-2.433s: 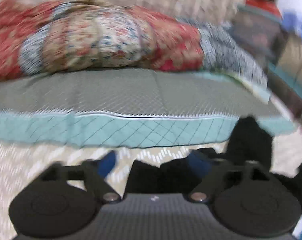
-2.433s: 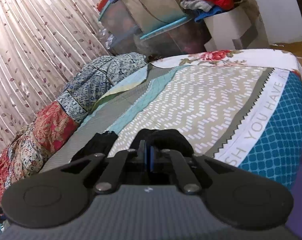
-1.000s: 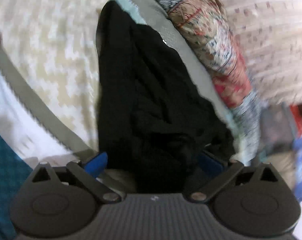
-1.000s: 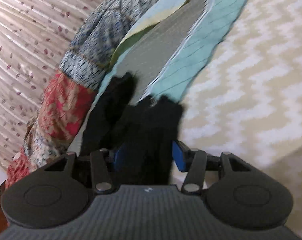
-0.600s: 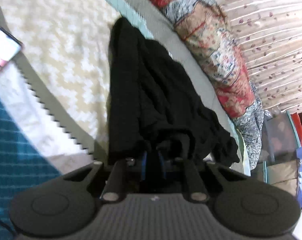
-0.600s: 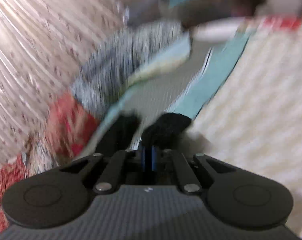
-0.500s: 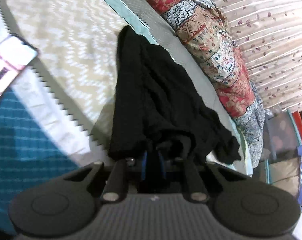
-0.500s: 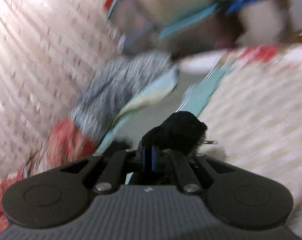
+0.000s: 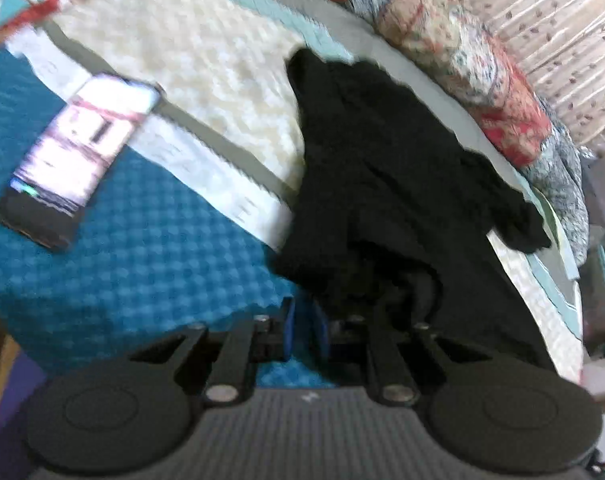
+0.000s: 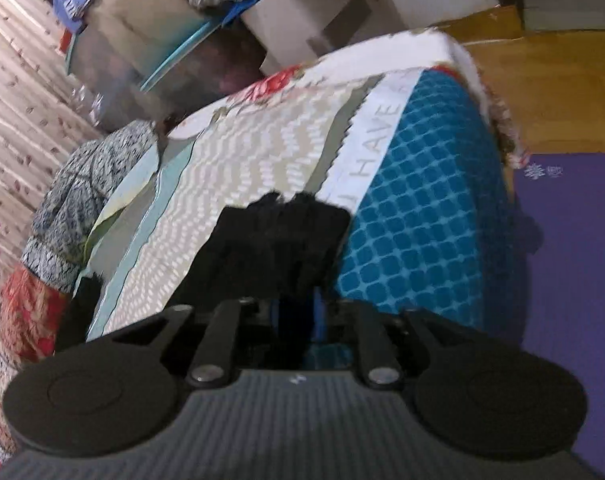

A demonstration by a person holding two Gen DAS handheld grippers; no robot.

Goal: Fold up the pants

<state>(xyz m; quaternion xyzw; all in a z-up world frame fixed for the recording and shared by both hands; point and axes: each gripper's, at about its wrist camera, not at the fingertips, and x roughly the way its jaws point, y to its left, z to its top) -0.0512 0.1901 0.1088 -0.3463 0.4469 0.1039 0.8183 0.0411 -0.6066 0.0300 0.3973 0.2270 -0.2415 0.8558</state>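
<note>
The black pants (image 9: 386, 184) lie stretched across the bed from the grey band near the pillows down to the blue front edge. My left gripper (image 9: 304, 330) is shut on the near end of the pants, with cloth bunched over its right side. In the right wrist view the other near corner of the pants (image 10: 278, 240) is bunched up in front of my right gripper (image 10: 296, 316), which is shut on it, just above the blue part of the bedspread.
A phone (image 9: 82, 156) lies on the bedspread (image 9: 142, 248) to the left of the pants. Patterned pillows (image 9: 462, 72) line the far side by the curtain. Storage boxes and stacked clothes (image 10: 190, 40) stand past the bed's end. A purple mat (image 10: 574, 280) covers the floor.
Both grippers closed on the near end of the pants and pulled it toward the bed's blue front edge. The phone has come into the left view.
</note>
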